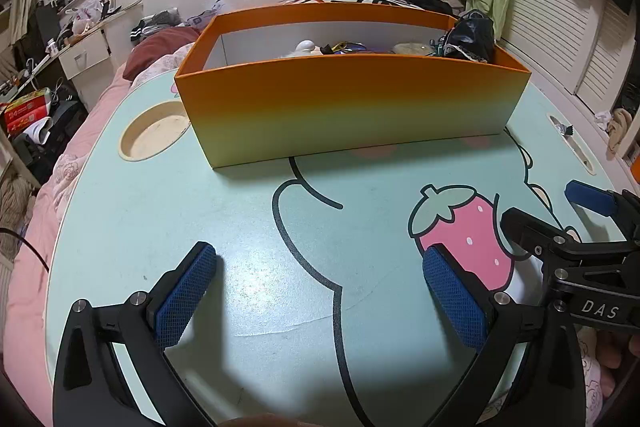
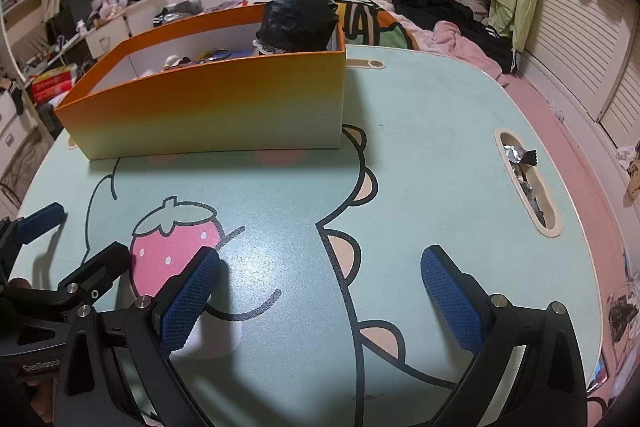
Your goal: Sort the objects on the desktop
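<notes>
Left tongs [image 1: 320, 291]: spread wide over the bench [image 1: 240, 227], blue pads well apart, nothing between them and nothing held. Right tongs [image 2: 320, 291]: likewise spread wide and empty, hovering above the printed strawberry [image 2: 172, 247] on the bench top. The two tongs sit just beside each other; each shows at the edge of the other's view.

The orange box [image 1: 348, 99] stands upright at the far part of the bench, its long side facing the tongs. Sorted items lie inside it: a black crinkled bag [image 2: 298, 21] with a lace-trimmed edge rises above the rim at the box's right end, and a small white rounded object [image 1: 306, 46] and some dark ring-like pieces [image 2: 218, 54] lie toward the middle. The smaller contents are partly hidden by the near wall, so they may include more than can be made out.

A round cup recess [image 1: 154, 135] lies in the bench just left of the box. A long slot [image 2: 524, 179] near the bench's right edge holds crumpled foil wrappers [image 2: 518, 155]. The open bench surface in front of the box carries only the cartoon print.
</notes>
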A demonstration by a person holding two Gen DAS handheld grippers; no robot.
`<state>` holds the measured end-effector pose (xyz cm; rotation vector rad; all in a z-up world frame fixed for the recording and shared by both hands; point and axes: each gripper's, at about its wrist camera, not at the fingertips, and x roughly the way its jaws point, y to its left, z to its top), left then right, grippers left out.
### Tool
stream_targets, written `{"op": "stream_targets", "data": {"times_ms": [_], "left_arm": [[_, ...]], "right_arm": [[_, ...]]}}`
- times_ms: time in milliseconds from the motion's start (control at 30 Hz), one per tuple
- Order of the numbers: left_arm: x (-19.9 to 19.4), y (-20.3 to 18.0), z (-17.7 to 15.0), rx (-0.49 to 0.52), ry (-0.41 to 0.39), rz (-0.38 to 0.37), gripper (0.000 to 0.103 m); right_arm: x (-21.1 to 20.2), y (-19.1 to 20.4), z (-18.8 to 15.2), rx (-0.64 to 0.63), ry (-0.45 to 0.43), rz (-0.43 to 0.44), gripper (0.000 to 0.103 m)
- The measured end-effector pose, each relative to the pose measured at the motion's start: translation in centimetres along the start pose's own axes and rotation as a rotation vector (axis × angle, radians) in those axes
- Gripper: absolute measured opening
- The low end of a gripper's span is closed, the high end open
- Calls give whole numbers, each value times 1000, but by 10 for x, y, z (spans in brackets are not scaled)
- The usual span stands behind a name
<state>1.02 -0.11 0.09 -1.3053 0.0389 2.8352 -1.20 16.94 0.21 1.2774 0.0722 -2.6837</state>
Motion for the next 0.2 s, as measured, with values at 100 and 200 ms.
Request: {"op": "stream_targets", "data": {"times_ms": [100,200], "left_arm": [[0,0,0,0,0,0,103],[0,-1,1,0,0,0,103]], "right_arm": [[0,0,0,0,0,0,101],[0,0,0,0,0,0,101]]}}
